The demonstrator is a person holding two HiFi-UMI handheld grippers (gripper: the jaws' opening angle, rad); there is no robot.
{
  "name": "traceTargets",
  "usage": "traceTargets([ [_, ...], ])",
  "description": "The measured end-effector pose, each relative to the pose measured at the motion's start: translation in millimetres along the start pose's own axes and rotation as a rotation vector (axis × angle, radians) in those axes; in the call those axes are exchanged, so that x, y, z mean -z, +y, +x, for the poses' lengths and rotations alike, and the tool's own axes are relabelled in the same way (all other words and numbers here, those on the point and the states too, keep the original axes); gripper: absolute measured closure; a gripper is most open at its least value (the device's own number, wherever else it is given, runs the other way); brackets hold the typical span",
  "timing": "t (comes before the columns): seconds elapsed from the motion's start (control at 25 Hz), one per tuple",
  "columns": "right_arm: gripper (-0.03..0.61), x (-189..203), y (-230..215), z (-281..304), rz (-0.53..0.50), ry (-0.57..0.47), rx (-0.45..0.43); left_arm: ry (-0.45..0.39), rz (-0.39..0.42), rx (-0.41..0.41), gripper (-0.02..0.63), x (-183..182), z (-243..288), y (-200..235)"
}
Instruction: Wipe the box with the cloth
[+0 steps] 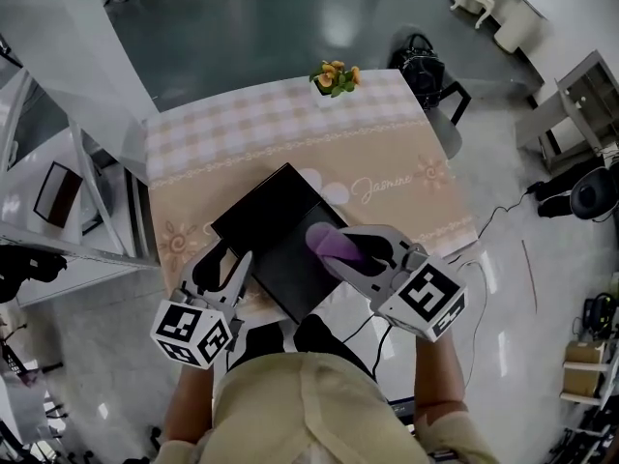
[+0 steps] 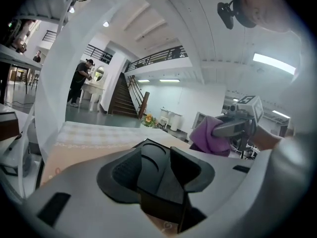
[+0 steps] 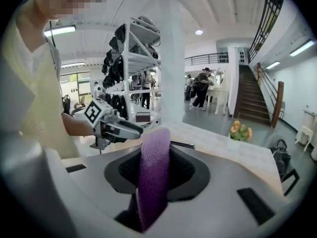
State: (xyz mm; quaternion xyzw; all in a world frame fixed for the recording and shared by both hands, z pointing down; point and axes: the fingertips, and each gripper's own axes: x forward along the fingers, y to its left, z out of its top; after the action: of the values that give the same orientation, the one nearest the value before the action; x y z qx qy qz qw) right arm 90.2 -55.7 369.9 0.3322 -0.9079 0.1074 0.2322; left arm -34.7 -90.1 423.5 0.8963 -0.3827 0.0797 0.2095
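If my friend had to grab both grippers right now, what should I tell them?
Left gripper: jaws closed on the near left edge of the black box, steadying it.
Right gripper: jaws shut on the purple cloth, which is over the box's top, towards its right side.
The box lies flat on the table, close to the front edge.
Done: the cloth is in the gripper and at the box. The pictures do not show how much is already wiped.
Left to do: probably rub the cloth across the whole top while the left gripper holds the box steady.
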Motion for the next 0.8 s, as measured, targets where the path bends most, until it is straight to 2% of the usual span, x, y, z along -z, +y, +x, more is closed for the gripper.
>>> traceTargets([
  [0.2,0.456,-6.9,-67.6,7.2,-0.025,-0.071,0.160,-0.001,0.003,-0.036,0.428,2.1,3.1,-1.4],
  [0.32,0.456,-10.5,-95.5,20.8,-0.028,-0.107,0.218,-0.003,-0.010,-0.064,0.428,7.2,3.9,-1.4],
  [0.48,0.456,-22.1,-119.9,35.9,-0.060,-0.155,0.267,-0.016,-0.020,-0.112,0.428,7.9,0.7,3.9],
  [0.64,0.456,-40.5,-138.1,42.8,-0.152,-0.205,0.326,-0.029,-0.034,-0.172,0.428,6.2,-6.6,11.9],
  [0.8,0.456,-39.6,-144.5,62.8,-0.210,-0.185,0.295,-0.040,-0.046,-0.224,0.428,8.0,-11.4,19.4],
])
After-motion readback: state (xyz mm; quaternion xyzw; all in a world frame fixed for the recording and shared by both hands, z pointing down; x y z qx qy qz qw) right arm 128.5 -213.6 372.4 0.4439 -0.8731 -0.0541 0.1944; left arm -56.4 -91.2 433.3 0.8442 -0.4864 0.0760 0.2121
